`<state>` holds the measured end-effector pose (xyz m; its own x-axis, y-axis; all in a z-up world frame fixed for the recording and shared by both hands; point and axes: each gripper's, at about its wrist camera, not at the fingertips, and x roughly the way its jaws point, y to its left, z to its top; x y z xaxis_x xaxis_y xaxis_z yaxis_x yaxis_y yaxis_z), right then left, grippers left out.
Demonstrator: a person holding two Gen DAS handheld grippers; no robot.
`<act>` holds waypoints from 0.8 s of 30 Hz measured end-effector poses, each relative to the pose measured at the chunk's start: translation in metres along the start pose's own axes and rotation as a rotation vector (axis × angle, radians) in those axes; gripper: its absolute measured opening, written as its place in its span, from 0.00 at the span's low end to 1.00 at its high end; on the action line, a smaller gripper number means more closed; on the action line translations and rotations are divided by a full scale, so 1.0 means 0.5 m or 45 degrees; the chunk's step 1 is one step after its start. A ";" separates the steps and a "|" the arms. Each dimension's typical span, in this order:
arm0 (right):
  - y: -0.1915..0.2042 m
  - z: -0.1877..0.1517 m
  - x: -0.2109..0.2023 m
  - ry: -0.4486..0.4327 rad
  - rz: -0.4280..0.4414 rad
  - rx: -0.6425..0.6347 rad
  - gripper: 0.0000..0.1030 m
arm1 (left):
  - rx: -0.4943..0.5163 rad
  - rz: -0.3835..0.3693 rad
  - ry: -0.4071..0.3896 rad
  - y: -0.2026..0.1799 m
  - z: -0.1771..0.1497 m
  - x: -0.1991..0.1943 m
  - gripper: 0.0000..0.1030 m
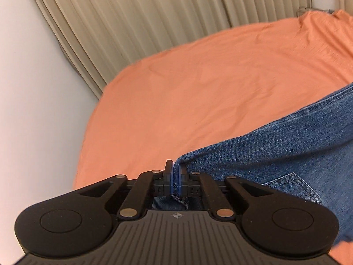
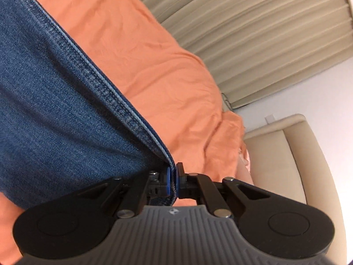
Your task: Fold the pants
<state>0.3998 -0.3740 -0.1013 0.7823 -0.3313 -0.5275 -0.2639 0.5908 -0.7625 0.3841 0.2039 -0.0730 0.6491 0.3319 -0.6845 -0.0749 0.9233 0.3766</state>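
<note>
The jeans [image 1: 286, 150] lie on the orange sheet [image 1: 198, 88], and each gripper has them by a corner.

The left gripper [image 1: 175, 172] is pinched onto a corner of the denim, its blue pads [image 1: 169, 176] pressed together with a frayed bit of cloth caught between them. From that corner the jeans spread away to the right over the sheet; a stitched back pocket [image 1: 295, 185] shows just right of the gripper, and a hemmed edge runs up toward the sheet's right side. Beyond the sheet's far edge stands a pleated beige curtain [image 1: 132, 22], with a white wall [image 1: 33, 88] to the sheet's left.

The right gripper [image 2: 173, 176] is likewise clamped on a denim corner, the pads tight on the cloth. From there the jeans [image 2: 55, 99] stretch up and left, their seamed edge [image 2: 110, 92] running diagonally across the sheet [image 2: 154, 66]. Right of the sheet sits a beige upholstered piece [image 2: 286, 154], with the curtain [image 2: 264, 33] behind it.
</note>
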 end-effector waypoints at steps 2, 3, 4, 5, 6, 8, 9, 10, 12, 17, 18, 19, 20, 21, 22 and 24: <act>0.020 0.031 0.073 0.032 0.014 -0.022 0.00 | 0.012 -0.020 0.060 -0.011 -0.001 0.061 0.04; 0.036 0.045 0.103 0.055 0.024 -0.035 0.00 | 0.028 -0.025 0.084 -0.023 -0.007 0.087 0.04; 0.052 0.056 0.135 0.078 0.035 -0.053 0.00 | 0.043 -0.030 0.109 -0.031 -0.016 0.111 0.04; 0.068 0.062 0.162 0.097 0.043 -0.075 0.00 | 0.050 -0.036 0.132 -0.037 -0.023 0.134 0.04; 0.083 0.066 0.185 0.113 0.047 -0.100 0.00 | 0.059 -0.042 0.148 -0.044 -0.030 0.153 0.04; 0.117 0.075 0.225 0.137 0.053 -0.148 0.00 | 0.073 -0.051 0.172 -0.054 -0.046 0.178 0.04; 0.134 0.083 0.248 0.147 0.060 -0.164 0.00 | 0.081 -0.055 0.180 -0.059 -0.054 0.186 0.04; 0.144 0.082 0.259 0.156 0.067 -0.176 0.00 | 0.083 -0.058 0.184 -0.061 -0.063 0.192 0.04; 0.161 0.073 0.283 0.170 0.082 -0.193 0.00 | 0.068 -0.065 0.184 -0.061 -0.077 0.197 0.04; 0.166 0.074 0.298 0.123 0.030 -0.196 0.00 | 0.009 -0.021 0.027 -0.052 -0.091 0.126 0.03; 0.157 0.072 0.291 0.110 0.018 -0.190 0.00 | -0.022 -0.012 -0.017 -0.044 -0.095 0.096 0.03; 0.144 0.070 0.279 0.097 0.010 -0.181 0.00 | -0.048 -0.008 -0.052 -0.039 -0.096 0.070 0.03; 0.132 0.071 0.272 0.089 0.001 -0.169 0.00 | -0.058 0.002 -0.082 -0.035 -0.096 0.043 0.03; 0.118 0.077 0.261 0.084 -0.002 -0.146 0.00 | -0.049 0.009 -0.102 -0.034 -0.091 0.023 0.03; 0.105 0.084 0.251 0.084 0.005 -0.119 0.00 | -0.031 0.012 -0.100 -0.033 -0.090 0.013 0.04; 0.087 0.104 0.246 0.089 0.025 -0.073 0.00 | -0.016 0.004 -0.048 -0.030 -0.084 0.025 0.04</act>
<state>0.5138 -0.3510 -0.1798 0.7361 -0.3719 -0.5655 -0.3121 0.5549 -0.7711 0.3614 0.2023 -0.1133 0.6772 0.3275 -0.6589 -0.0861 0.9246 0.3710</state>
